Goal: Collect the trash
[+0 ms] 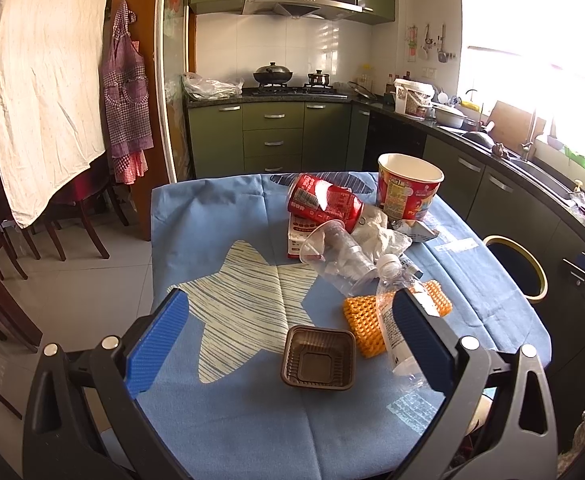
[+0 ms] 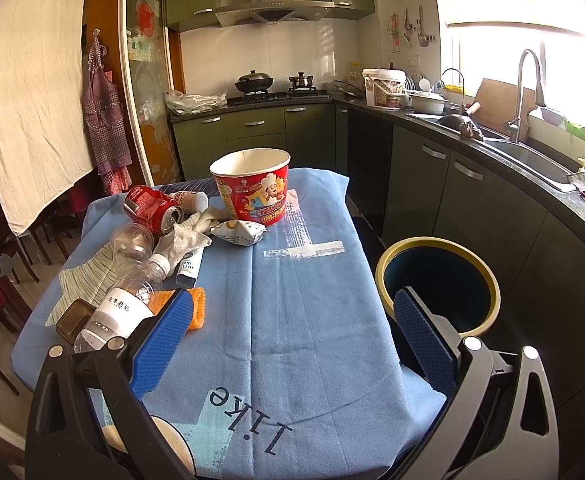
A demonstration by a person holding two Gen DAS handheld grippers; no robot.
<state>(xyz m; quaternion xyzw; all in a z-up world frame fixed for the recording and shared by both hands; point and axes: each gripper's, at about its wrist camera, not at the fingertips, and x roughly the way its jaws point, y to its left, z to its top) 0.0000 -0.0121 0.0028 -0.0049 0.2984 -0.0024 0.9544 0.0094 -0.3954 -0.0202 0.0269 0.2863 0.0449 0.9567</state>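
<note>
**Lining up on the first piece of trash**

The trash is lying in a loose heap on the blue-covered table [image 2: 312, 320]: a brown plastic tray [image 1: 318, 358] nearest me, a clear bottle [image 1: 392, 320] lying over an orange foam net [image 1: 362, 326], a clear cup [image 1: 332, 256], a red can [image 1: 324, 200], crumpled tissue [image 1: 380, 232] and a paper noodle bowl [image 2: 252, 184] standing upright further back. The bin [image 2: 438, 280] is sitting just beside the table on my right. I am holding my left hand-held gripper [image 1: 292, 338] spread wide and empty over the tray, and my right hand-held gripper [image 2: 292, 336] equally spread over bare cloth. I am judging the tray the easiest start: pinching one wall, not its full width.
</note>
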